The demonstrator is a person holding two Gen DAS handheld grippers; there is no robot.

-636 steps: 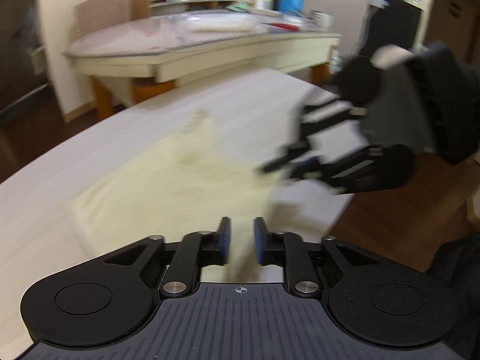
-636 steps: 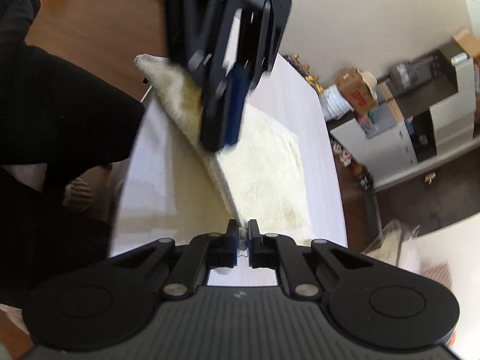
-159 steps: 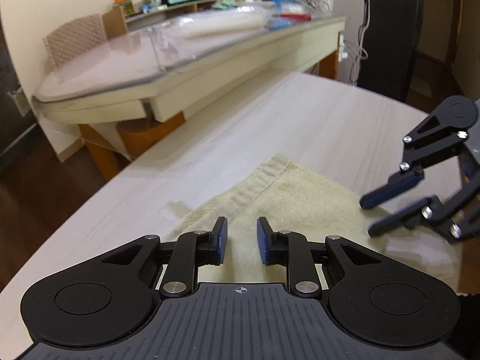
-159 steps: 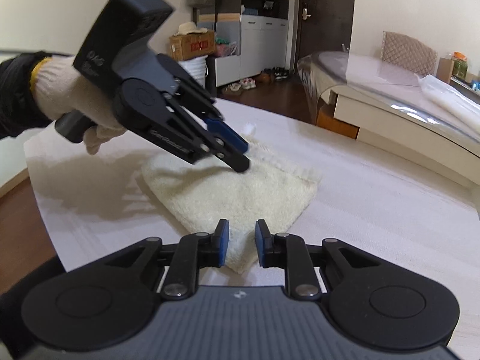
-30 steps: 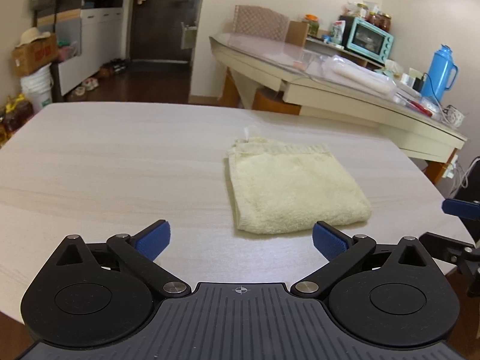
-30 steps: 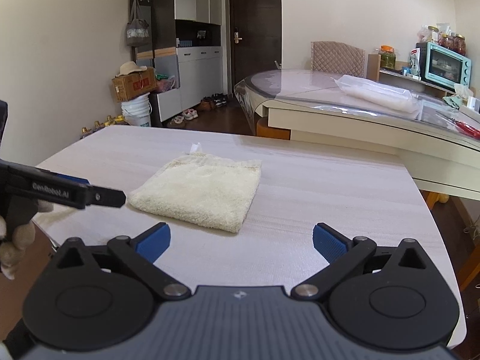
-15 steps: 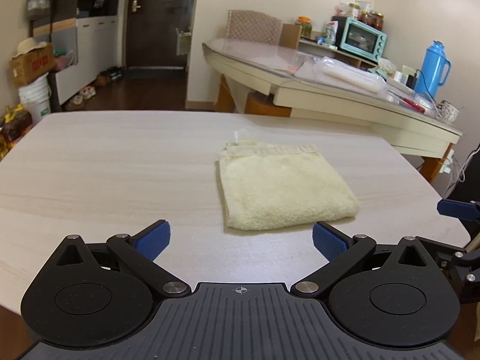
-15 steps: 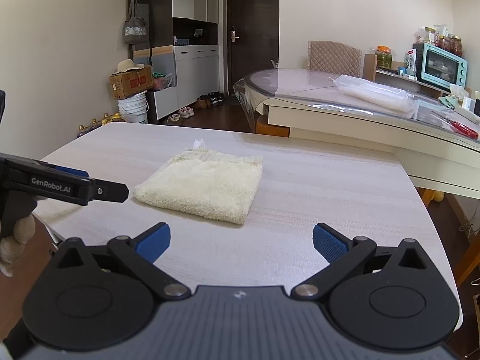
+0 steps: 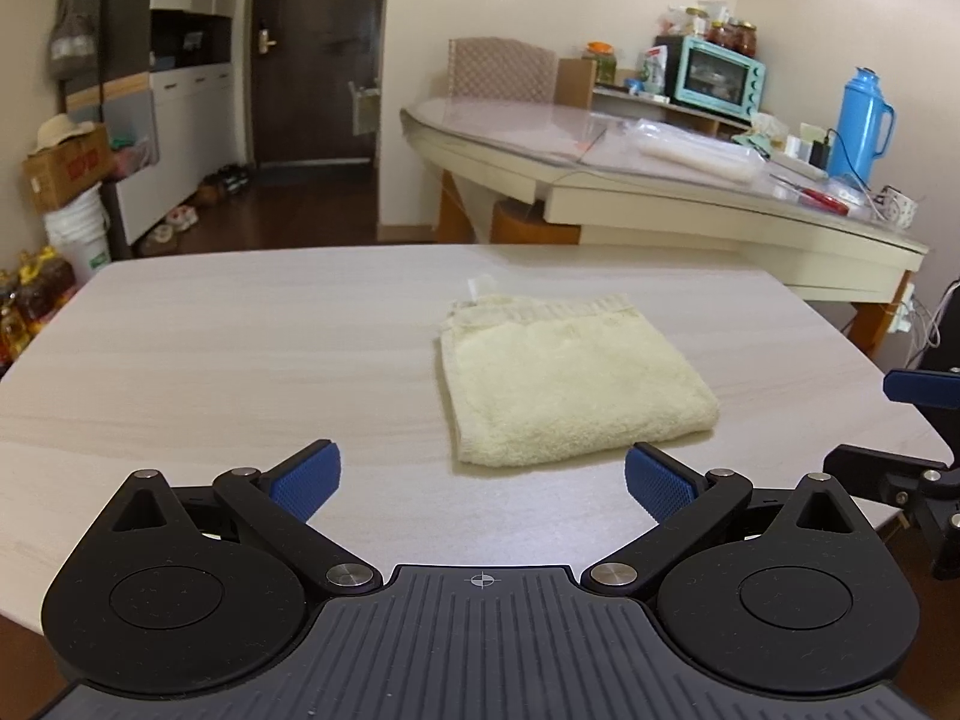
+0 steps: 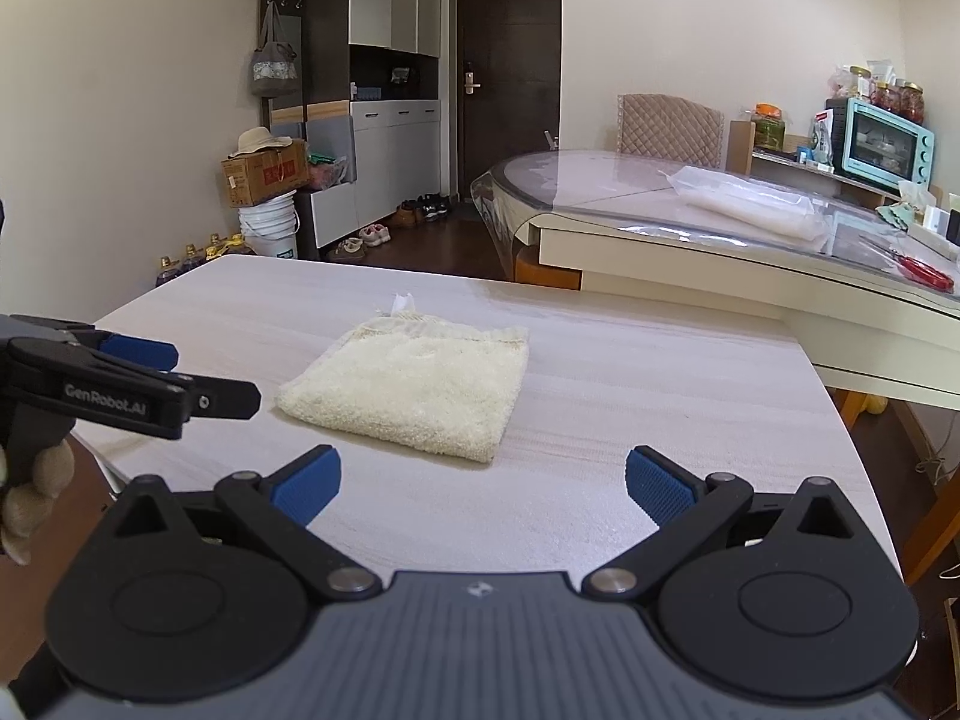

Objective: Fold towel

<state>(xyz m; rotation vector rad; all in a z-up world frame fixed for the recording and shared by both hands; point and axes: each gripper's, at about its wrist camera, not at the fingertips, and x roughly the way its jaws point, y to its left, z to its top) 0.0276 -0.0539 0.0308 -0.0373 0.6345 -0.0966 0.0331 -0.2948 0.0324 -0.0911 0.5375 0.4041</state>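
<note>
Folded towel [image 9: 570, 384] flat mid-table, both grippers off it.
Left gripper [image 9: 483, 477] and right gripper [image 10: 483, 480] hang at the near edge of the table [image 9: 240, 330], jaws spread wide, holding nothing. Towel lies as a squarish pad, hemmed edge and white tag on the far side, rounded fold toward the grippers. Bare tabletop all round it; glass-topped table [image 10: 690, 210] stands beyond.

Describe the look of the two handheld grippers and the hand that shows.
Both the left gripper and right gripper are matte black: ribbed body, round discs, silver pivot pins, blue textured pads. White "GenRobot.AI" lettering marks the left one's side. A beige knit glove covers the hand.
</note>
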